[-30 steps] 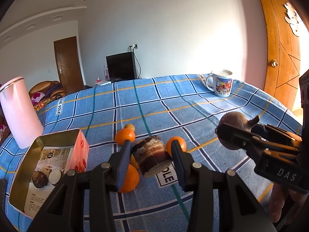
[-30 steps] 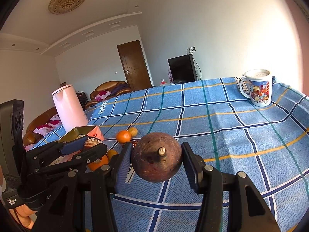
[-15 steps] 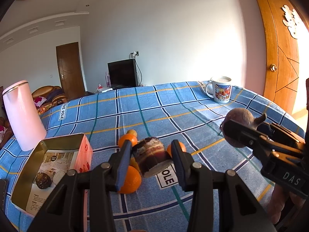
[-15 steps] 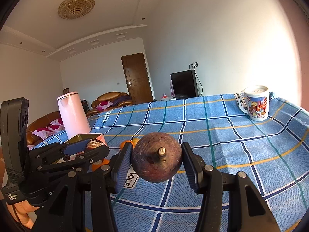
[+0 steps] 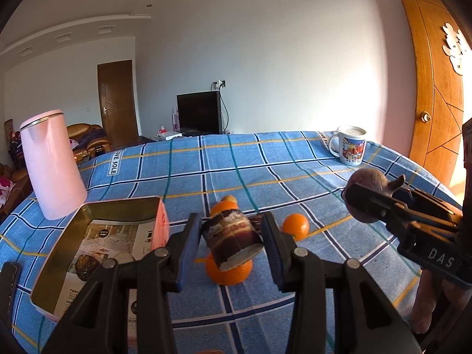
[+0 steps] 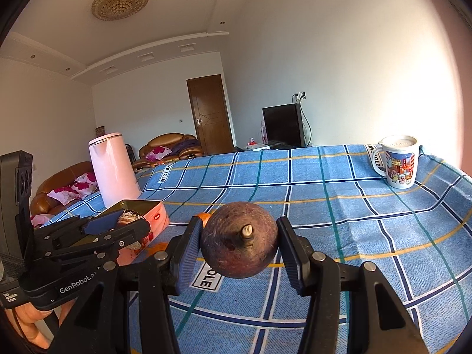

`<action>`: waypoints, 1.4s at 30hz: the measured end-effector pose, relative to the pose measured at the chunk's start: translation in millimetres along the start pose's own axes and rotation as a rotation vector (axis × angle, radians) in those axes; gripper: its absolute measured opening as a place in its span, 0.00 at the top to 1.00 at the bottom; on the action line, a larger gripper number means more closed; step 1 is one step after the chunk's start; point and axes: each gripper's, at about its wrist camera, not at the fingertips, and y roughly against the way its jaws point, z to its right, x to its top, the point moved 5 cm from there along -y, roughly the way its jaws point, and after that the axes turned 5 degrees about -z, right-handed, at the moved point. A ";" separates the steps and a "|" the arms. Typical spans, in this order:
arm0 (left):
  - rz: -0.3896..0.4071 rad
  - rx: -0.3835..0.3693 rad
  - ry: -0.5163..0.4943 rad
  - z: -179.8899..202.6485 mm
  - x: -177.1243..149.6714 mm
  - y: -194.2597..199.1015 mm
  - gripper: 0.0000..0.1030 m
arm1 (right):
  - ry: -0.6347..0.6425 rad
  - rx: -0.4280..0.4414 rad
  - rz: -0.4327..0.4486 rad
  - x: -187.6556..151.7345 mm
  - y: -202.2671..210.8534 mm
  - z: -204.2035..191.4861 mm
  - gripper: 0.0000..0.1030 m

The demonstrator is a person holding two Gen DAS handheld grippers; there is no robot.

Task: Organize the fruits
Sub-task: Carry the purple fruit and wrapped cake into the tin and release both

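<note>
Right gripper [image 6: 239,243] clamps a round, hard-skinned dark fruit [image 6: 239,239] across its middle; left gripper [image 5: 233,237] clamps a light, crushable wrapped cylinder [image 5: 231,236].

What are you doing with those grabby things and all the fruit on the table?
A person is sorting fruit with a tool in each hand. The left tool is shut on a small brown wrapped roll, held above the oranges on the blue checked cloth. The right tool is shut on a round dark brown fruit. An open tin box sits to the left, beside a pink kettle.
</note>
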 end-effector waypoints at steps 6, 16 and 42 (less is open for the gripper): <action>0.003 0.033 0.057 -33.1 -2.5 7.0 0.57 | 0.053 0.053 -0.010 14.9 -10.7 -32.6 0.48; 0.001 0.115 0.155 -98.6 -10.3 15.2 0.57 | 0.159 0.149 -0.044 27.3 -38.4 -103.5 0.48; -0.083 0.206 0.321 -186.1 -43.9 6.1 0.57 | 0.355 0.269 -0.338 -21.2 -118.4 -210.3 0.48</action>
